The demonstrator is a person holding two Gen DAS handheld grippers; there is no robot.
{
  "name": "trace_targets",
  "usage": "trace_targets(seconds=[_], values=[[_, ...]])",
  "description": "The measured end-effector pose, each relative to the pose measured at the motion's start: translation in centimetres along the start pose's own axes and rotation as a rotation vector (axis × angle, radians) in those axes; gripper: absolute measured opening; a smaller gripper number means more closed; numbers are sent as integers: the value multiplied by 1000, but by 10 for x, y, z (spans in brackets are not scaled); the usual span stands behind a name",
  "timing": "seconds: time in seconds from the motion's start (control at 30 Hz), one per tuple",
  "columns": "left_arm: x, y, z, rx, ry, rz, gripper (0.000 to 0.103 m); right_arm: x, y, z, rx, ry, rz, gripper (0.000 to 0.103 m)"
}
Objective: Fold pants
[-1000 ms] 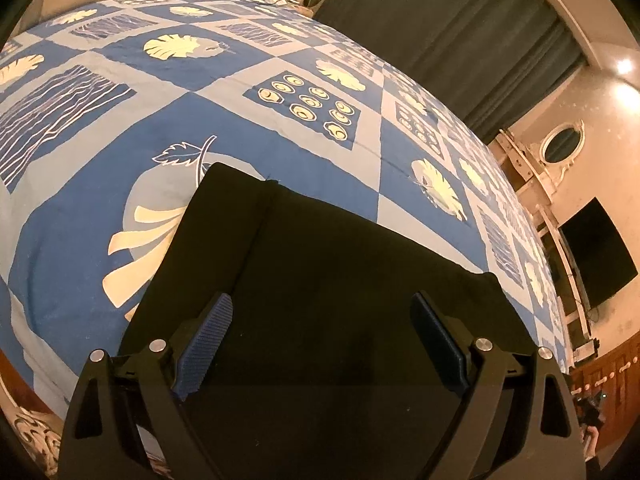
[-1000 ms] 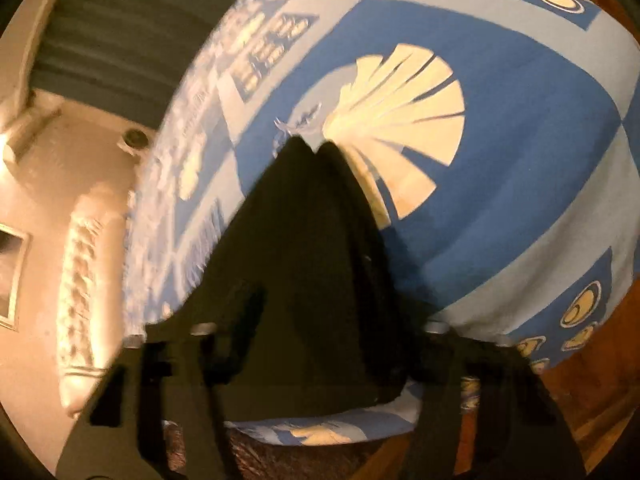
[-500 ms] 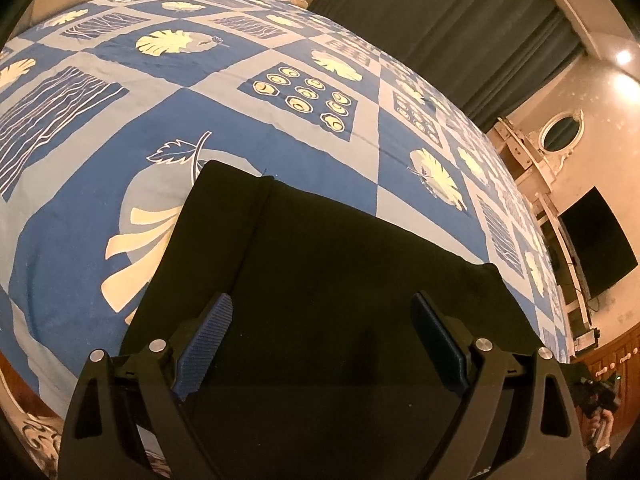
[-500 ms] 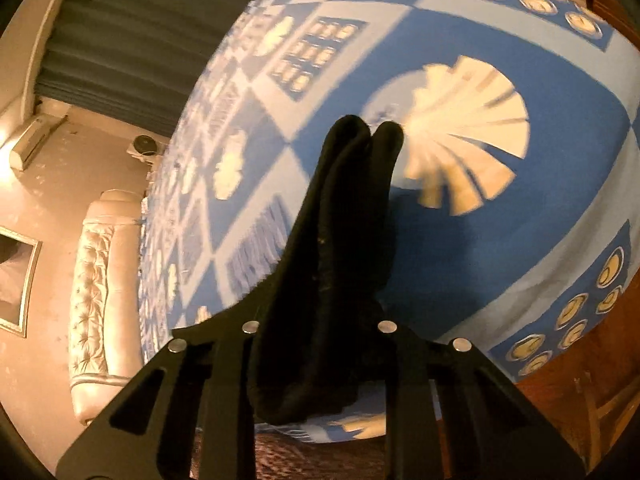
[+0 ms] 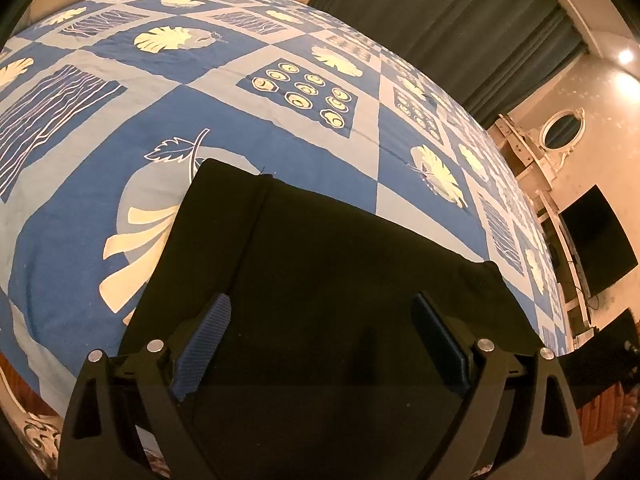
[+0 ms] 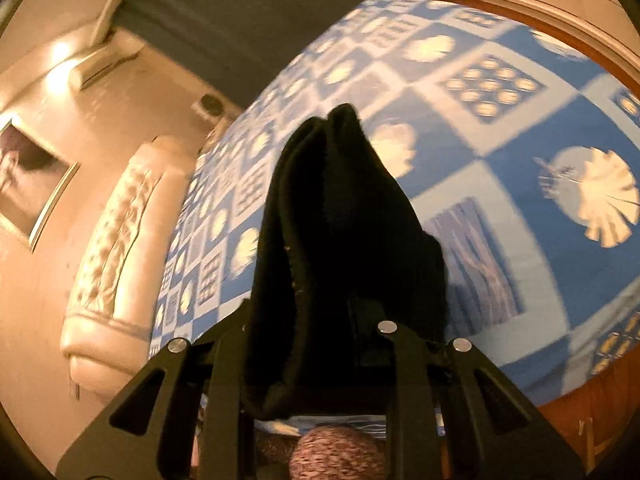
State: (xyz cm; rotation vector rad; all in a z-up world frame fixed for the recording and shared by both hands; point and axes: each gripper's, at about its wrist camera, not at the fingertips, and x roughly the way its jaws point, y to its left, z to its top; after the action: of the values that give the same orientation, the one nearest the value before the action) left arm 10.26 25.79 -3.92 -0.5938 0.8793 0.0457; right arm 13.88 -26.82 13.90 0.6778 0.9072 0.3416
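Observation:
Black pants (image 5: 332, 276) lie flat on the blue patterned bed cover (image 5: 280, 140) in the left wrist view, with a lengthwise fold line near their left side. My left gripper (image 5: 320, 336) is open just above the pants, blue pads (image 5: 204, 344) wide apart, holding nothing. In the right wrist view my right gripper (image 6: 320, 320) is shut on a bunched end of the black pants (image 6: 340, 220), lifted above the bed; the cloth stands up between the fingers and hides the pads.
The bed's near edge and wooden floor (image 6: 580, 420) lie below the right gripper. A padded headboard (image 6: 108, 248) and a picture (image 6: 28, 172) are at left. Dark curtains (image 5: 460, 20), a mirror (image 5: 560, 132) and a TV (image 5: 596, 240) lie beyond the bed.
My right gripper closed on the end of the pants and lifted it, swinging toward the headboard side. The left gripper stayed open over the pants, barely moving.

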Motion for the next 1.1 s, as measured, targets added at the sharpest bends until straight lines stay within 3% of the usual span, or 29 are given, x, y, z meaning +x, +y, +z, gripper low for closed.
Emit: trace_targets(seconds=[0.2, 0.57, 0.97, 1.1], values=[[0, 0, 2, -7, 10, 7, 91, 42, 63, -27, -100, 67, 17, 21], [0, 1, 3, -13, 14, 8, 91, 134, 114, -86, -189, 200, -42, 21], [0, 1, 4, -12, 15, 8, 91, 225, 131, -153, -398, 288, -325, 22], [0, 2, 5, -13, 15, 8, 91, 245, 137, -176, -496, 308, -418, 27]])
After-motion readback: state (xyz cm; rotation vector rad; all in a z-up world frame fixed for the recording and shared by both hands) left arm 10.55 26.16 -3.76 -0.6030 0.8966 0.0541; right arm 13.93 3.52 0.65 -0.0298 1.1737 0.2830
